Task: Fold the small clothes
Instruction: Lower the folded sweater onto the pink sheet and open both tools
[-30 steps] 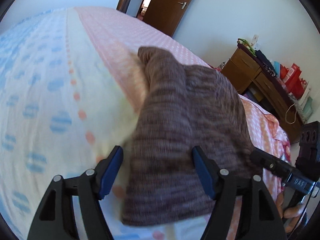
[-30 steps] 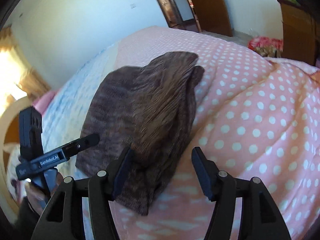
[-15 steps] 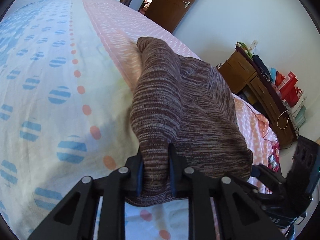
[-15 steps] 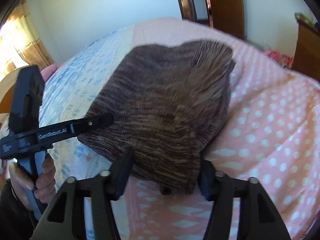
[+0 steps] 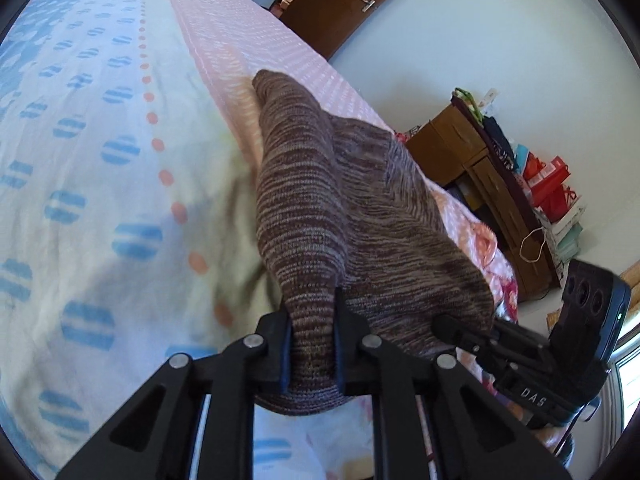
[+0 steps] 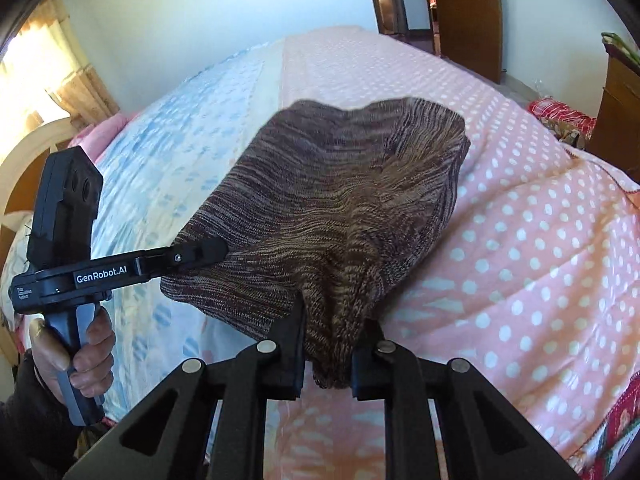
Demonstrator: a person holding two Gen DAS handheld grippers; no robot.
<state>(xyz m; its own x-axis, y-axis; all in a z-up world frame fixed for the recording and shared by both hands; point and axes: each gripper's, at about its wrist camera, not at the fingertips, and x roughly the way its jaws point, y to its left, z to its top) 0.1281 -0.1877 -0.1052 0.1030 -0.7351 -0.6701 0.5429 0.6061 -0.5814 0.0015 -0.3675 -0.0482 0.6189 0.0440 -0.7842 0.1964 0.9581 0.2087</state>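
Gripping the near hem at two corners, both grippers have their jaws clamped on the brown knit garment (image 5: 352,216), which lies on the bed (image 5: 100,152) across the seam between the blue-spotted panel and the pink dotted panel. The left gripper (image 5: 311,344) pinches a bunched fold of knit at the near left corner; the fabric fills the gap between its blue-padded fingers. The right gripper (image 6: 327,354) pinches the near right corner in the same way, with a small tail of knit hanging out below the jaws. In the right wrist view the near edge appears raised off the bed while the far edge rests on the bedding; the garment sags slightly between the two grips. The step in hand is judged to be the start of a fold, with the near edge secured and ready to travel. The next move calls for carrying both corners forward together, at matched height and spacing, so the near hem lands parallel on the far edge. Uneven travel would probably skew the fold, and a loose knit may stretch or slip if pulled taut.
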